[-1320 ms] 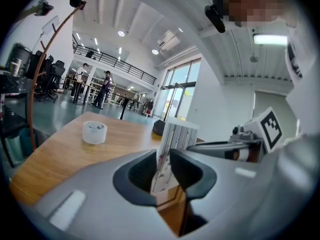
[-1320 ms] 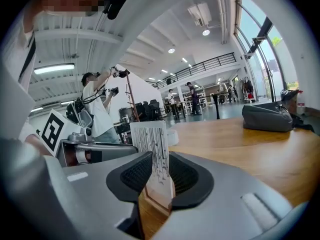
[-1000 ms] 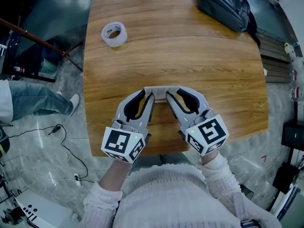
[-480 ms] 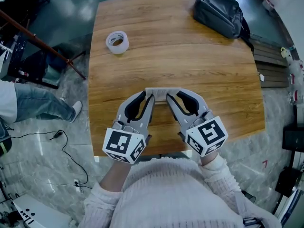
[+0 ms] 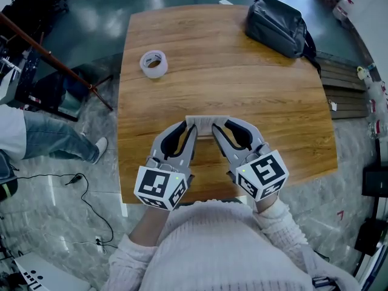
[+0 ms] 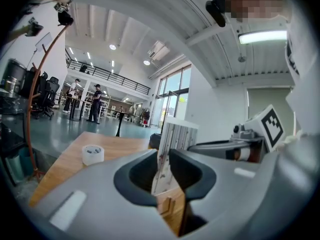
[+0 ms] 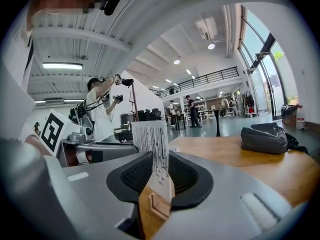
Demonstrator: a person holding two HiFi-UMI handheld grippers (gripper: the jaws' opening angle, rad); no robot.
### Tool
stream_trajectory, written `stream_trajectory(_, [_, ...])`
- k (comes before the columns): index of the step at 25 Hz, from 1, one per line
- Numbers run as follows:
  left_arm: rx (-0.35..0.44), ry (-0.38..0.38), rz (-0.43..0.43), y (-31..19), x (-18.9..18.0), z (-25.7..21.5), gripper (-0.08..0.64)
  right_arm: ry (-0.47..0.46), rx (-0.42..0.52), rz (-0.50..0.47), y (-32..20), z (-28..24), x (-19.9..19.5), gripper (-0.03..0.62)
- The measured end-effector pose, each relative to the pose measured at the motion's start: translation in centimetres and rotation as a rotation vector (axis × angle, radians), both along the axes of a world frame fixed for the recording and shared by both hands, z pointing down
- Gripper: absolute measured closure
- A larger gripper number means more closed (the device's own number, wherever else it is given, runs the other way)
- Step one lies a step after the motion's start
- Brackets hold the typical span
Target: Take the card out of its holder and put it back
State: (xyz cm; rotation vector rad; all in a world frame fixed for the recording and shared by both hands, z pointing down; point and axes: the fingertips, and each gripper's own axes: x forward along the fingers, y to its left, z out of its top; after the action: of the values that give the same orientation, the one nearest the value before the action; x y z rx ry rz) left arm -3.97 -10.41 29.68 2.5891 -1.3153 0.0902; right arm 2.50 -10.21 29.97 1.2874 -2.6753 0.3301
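A white card with thin dark stripes [image 5: 207, 121] stands upright over the near middle of the wooden table [image 5: 254, 96]. My left gripper [image 5: 191, 125] is shut on its left end and my right gripper [image 5: 220, 126] on its right end. In the left gripper view the card [image 6: 177, 136] runs up between the pads of the left gripper [image 6: 164, 160], whose jaws have just been closing on it. The right gripper view has the card [image 7: 150, 136] pinched in the right gripper [image 7: 156, 169]. A small wooden holder [image 7: 159, 205] sits on the table just below the card's lower edge, also seen as the holder [image 6: 169, 204].
A roll of clear tape [image 5: 153, 63] lies at the table's far left. A dark bag [image 5: 276, 26] rests at the far right corner. A slanted red pole [image 5: 54, 56] and a seated person's leg [image 5: 48, 135] are off the table's left side.
Both grippers, still on the card, have risen slightly above the table. The head camera has shifted, so the table sits lower in the picture.
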Motion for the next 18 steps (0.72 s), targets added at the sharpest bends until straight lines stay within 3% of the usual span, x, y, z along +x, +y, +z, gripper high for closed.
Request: stream_trajectory(18, [-0.034, 0.033, 0.001, -0.7, 0.2, 1.2, 0.482, -0.001, -0.025, -0.007, -0.6, 1.5, 0.2, 0.503])
